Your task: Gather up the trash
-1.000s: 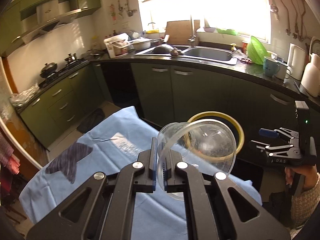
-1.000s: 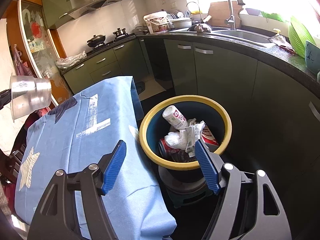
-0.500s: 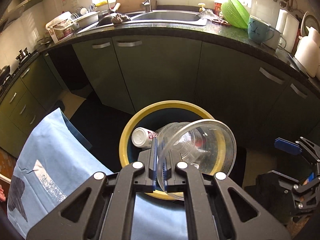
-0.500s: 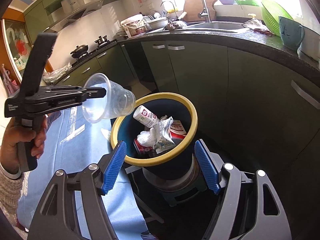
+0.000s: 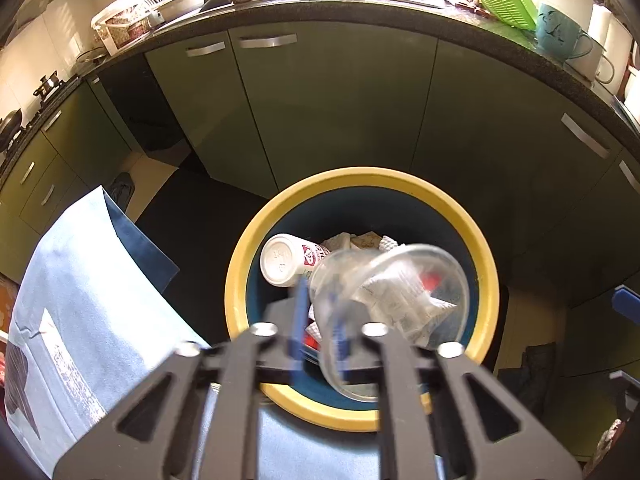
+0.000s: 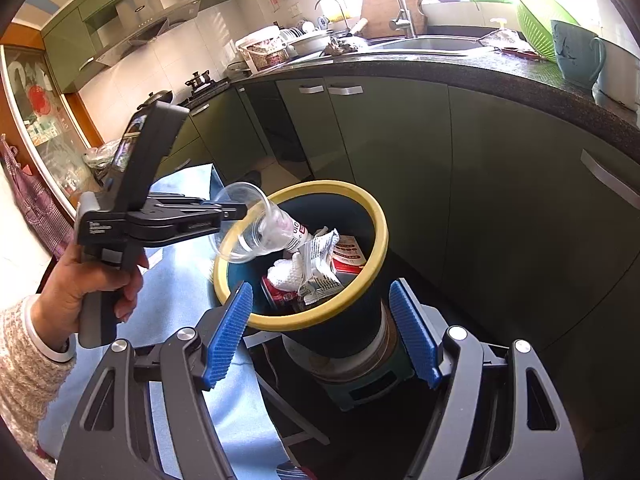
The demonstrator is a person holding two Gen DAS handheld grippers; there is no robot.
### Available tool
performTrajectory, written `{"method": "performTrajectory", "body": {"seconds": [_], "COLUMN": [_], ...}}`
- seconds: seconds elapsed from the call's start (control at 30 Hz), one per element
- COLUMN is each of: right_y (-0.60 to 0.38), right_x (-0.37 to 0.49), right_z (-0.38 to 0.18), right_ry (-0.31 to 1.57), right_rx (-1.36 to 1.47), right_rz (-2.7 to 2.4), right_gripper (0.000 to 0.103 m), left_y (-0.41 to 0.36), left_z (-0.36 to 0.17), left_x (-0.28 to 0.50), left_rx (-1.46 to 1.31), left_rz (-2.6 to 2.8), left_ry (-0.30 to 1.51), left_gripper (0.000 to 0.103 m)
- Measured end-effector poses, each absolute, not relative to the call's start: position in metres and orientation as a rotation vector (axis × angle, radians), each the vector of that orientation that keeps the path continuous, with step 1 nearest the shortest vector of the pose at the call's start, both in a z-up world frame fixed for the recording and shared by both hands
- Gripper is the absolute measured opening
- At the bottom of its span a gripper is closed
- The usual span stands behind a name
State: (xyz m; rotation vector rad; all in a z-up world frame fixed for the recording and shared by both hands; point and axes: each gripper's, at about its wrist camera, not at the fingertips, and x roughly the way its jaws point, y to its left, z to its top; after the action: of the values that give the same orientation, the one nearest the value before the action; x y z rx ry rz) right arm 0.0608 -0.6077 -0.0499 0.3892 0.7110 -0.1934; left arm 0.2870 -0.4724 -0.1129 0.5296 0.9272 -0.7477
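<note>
Dark desk (image 6: 500,76) runs over green cabinets (image 5: 340,108). Sink (image 6: 424,43) w/ tall faucet (image 6: 402,4) mid-desk; teal mug (image 6: 574,54) & green colander (image 5: 506,0) at right end, white basket (image 5: 120,28) toward left end. Blue cloth (image 5: 92,312) lower left.

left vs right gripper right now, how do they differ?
The left gripper carries a clear plastic cup by its rim; the right gripper carries nothing. Left jaws stand narrow and look to be parting around the rim; right jaws stand wide apart. Left hangs over the yellow-rimmed trash bin; right sits back on the bin's near side. Both have blue finger pads.
</note>
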Motion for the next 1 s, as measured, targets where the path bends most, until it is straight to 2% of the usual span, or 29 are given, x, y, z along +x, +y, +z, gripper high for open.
{"method": "performTrajectory", "body": {"seconds": [0.03,0.07,0.2,0.37,0.57,0.87,1.0], "right_y": [-0.606,-0.605,-0.601,-0.588,-0.564,-0.512,-0.494], "right_x": [0.061,0.061,0.061,0.062,0.065,0.072,0.071], "right_z": [-0.049,-0.048,-0.042,-0.035,-0.027,-0.016,-0.009], "right_ry": [0.710,0.709,0.700,0.689,0.684,0.683,0.669], "right_rx": [0.387,0.384,0.370,0.351,0.311,0.231,0.194], "right_rz": [-0.192,-0.190,-0.178,-0.143,-0.085,0.023,0.054], "right_gripper": [0.071,0.071,0.071,0.071,0.075,0.075,0.086], "left_y": [-0.471,-0.468,-0.449,-0.391,-0.280,-0.124,-0.071], "left_z": [-0.113,-0.111,-0.088,-0.025,0.034,0.046,0.032], "left_x": [0.287,0.285,0.273,0.230,0.158,0.094,0.065], "left_rx": [0.530,0.528,0.492,0.395,0.295,0.091,0.041], "left_rz": [-0.737,-0.730,-0.750,-0.742,-0.561,-0.213,-0.035], "left_ry": [0.915,0.896,0.870,0.689,0.412,0.393,0.435], "left_gripper": [0.062,0.066,0.066,0.094,0.097,0.097,0.097]}}
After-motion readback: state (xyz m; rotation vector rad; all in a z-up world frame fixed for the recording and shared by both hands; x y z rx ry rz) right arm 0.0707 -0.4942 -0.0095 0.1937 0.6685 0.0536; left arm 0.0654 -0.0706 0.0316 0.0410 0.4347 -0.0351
